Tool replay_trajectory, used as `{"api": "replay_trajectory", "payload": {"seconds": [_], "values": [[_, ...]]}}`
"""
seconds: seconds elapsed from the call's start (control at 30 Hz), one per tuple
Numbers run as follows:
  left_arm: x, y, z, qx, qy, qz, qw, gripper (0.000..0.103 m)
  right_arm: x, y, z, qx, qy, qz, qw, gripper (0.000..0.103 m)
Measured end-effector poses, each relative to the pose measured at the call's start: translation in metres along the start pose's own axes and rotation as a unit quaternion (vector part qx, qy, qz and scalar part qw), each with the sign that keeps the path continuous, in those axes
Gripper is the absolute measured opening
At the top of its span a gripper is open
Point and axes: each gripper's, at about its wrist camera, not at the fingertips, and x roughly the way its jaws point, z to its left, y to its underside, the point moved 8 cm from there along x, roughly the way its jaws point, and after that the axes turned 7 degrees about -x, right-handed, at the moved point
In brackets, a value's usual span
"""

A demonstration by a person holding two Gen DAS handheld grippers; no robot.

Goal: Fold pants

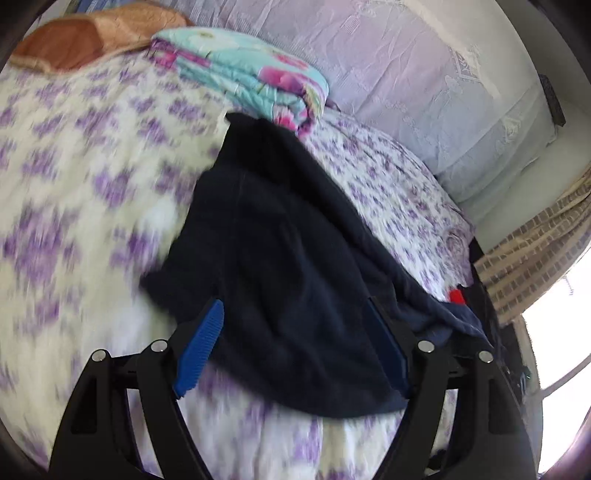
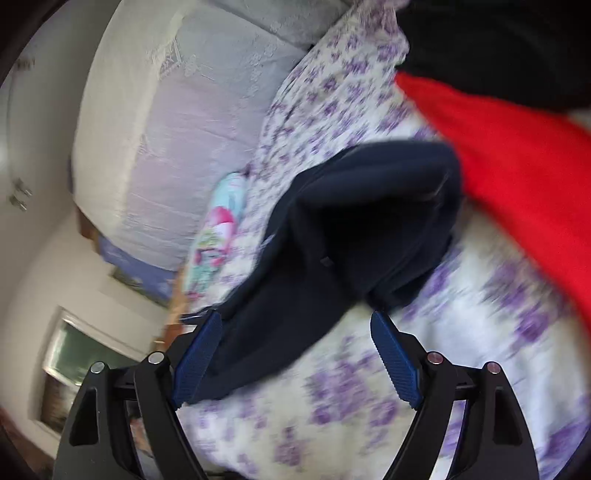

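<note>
Dark navy pants (image 1: pixel 280 236) lie bunched on a white bedspread with purple flowers (image 1: pixel 74 177). In the left wrist view my left gripper (image 1: pixel 295 310) is open, its blue pads (image 1: pixel 201 347) wide apart over the near end of the pants. In the right wrist view the pants (image 2: pixel 351 221) are folded over in a loose heap. My right gripper (image 2: pixel 297 319) is open, with the cloth's near edge lying between its blue pads (image 2: pixel 397 360). Both views are blurred by motion.
A folded turquoise floral quilt (image 1: pixel 251 70) lies beyond the pants, an orange pillow (image 1: pixel 96 33) behind it. A lilac padded headboard (image 1: pixel 424 81) borders the bed. A red garment (image 2: pixel 517 155) lies to the right of the pants. A patterned cloth (image 1: pixel 535 243) hangs near a bright window.
</note>
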Motion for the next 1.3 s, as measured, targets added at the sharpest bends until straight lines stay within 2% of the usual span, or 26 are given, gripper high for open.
{"api": "replay_trajectory", "payload": {"seconds": [0.07,0.17,0.3,0.43,0.5,0.53,0.57,0.6,0.67,0.73,0.83,0.9,1.0,1.1,1.17,1.23,1.3], "values": [[-0.002,0.018,0.013,-0.031,0.015,0.016,0.9993,0.081,0.007,-0.002,0.01,-0.004,-0.03,0.004,1.0,0.083],[0.01,0.036,0.032,-0.087,0.025,0.039,0.9951,0.081,0.011,-0.019,0.003,-0.023,0.033,-0.024,0.999,0.084],[0.016,0.028,0.029,-0.092,0.036,0.021,0.9949,0.081,0.013,-0.04,-0.008,-0.027,0.059,-0.046,0.997,0.084],[0.031,0.006,0.033,-0.126,0.042,0.013,0.9911,0.079,0.018,-0.059,-0.023,0.001,0.057,-0.065,0.996,0.081],[0.038,-0.01,0.035,-0.137,0.04,0.009,0.9898,0.063,0.023,-0.061,-0.029,0.011,0.052,-0.058,0.997,0.062],[0.04,-0.017,0.038,-0.147,0.045,0.006,0.9881,0.049,0.027,-0.062,-0.03,0.015,0.047,-0.054,0.997,0.058],[0.042,-0.025,0.04,-0.155,0.056,0.002,0.9863,0.024,0.029,-0.059,-0.03,0.014,0.044,-0.051,0.998,0.053],[0.042,-0.032,0.041,-0.158,0.062,-0.002,0.9854,0.015,0.031,-0.058,-0.028,0.009,0.046,-0.048,0.998,0.05],[0.035,-0.043,0.04,-0.158,0.076,-0.015,0.9844,0.013,0.032,-0.06,-0.025,0.003,0.052,-0.049,0.997,0.045],[0.02,-0.053,0.032,-0.132,0.074,-0.037,0.9878,0.012,0.032,-0.062,-0.017,-0.008,0.048,-0.049,0.998,0.039],[-0.005,-0.067,0.021,-0.124,0.094,-0.055,0.9863,0.012,0.029,-0.063,-0.006,-0.024,0.045,-0.047,0.998,0.032],[-0.015,-0.077,0.017,-0.123,0.097,-0.06,0.9858,0.012,0.027,-0.062,0.0,-0.029,0.039,-0.041,0.998,0.017],[-0.018,-0.092,0.014,-0.123,0.092,-0.057,0.9864,0.012,0.026,-0.075,0.012,-0.04,0.035,-0.031,0.998,0.009],[-0.012,-0.102,0.004,-0.108,0.085,-0.055,0.989,0.012,0.025,-0.11,0.034,-0.069,0.049,-0.039,0.996,0.007],[-0.017,-0.102,0.0,-0.104,0.087,-0.059,0.9891,0.012,0.015,-0.133,0.06,-0.098,0.041,-0.062,0.992,0.007],[-0.024,-0.1,0.0,-0.102,0.088,-0.067,0.9886,0.012,-0.004,-0.141,0.091,-0.133,0.019,-0.08,0.988,0.007],[-0.033,-0.094,0.008,-0.105,0.086,-0.071,0.9882,0.012,-0.024,-0.133,0.106,-0.168,0.021,-0.085,0.982,0.007]]}}
